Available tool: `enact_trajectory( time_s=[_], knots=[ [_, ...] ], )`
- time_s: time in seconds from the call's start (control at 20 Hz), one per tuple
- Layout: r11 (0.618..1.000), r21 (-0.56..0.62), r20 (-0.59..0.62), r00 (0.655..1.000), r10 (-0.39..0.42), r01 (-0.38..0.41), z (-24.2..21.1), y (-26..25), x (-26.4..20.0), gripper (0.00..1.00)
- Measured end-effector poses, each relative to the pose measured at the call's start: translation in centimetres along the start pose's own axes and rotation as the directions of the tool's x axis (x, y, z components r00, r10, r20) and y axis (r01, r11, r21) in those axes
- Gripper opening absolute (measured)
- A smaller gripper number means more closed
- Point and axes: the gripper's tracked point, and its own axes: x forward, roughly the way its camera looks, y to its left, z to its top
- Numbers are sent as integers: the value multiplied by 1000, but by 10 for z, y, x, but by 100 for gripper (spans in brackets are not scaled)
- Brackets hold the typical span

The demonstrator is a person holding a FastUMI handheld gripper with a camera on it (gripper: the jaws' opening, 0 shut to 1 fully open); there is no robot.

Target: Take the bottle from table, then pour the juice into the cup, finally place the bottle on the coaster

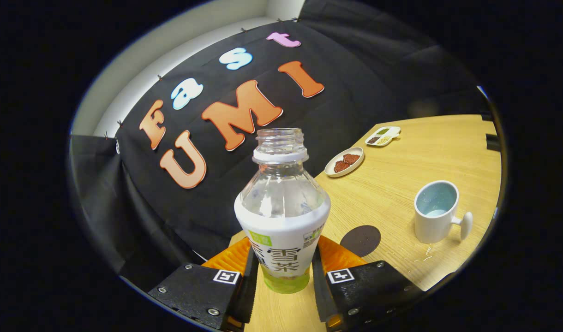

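An uncapped clear bottle with a white and green label stands between my two fingers. My gripper is shut on the bottle's lower body, both pads pressing its label. The whole scene is tilted, so the bottle looks lifted off the wooden table. A round dark coaster lies on the table just right of the bottle. Further right stands a white cup with a pale blue inside, its handle pointing away from the bottle.
Beyond the coaster lies a small oval plate with reddish-brown pieces. Farther back sits a small white divided dish with dark and green bits. The black booth wall rises behind the bottle and the table's far edge.
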Motion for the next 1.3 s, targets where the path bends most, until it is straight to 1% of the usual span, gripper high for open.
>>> enact_trajectory(
  time_s=[0.15, 0.3, 0.55, 0.75, 0.9, 1.2, 1.3],
  knots=[
    [992, 120, 15, 1000, 27, -28, 7, -4, 3, 54],
    [973, 226, 26, 999, 39, -44, 11, -10, 6, 54],
    [938, 342, 30, 998, 50, -57, 15, -15, 13, 54],
    [890, 453, 40, 998, 45, -58, 20, -23, 16, 54],
    [845, 532, 47, 998, 36, -56, 22, -29, 19, 54],
    [766, 640, 60, 998, 29, -61, 26, -39, 23, 54],
    [732, 678, 69, 997, 27, -66, 28, -41, 25, 54]
  ],
)
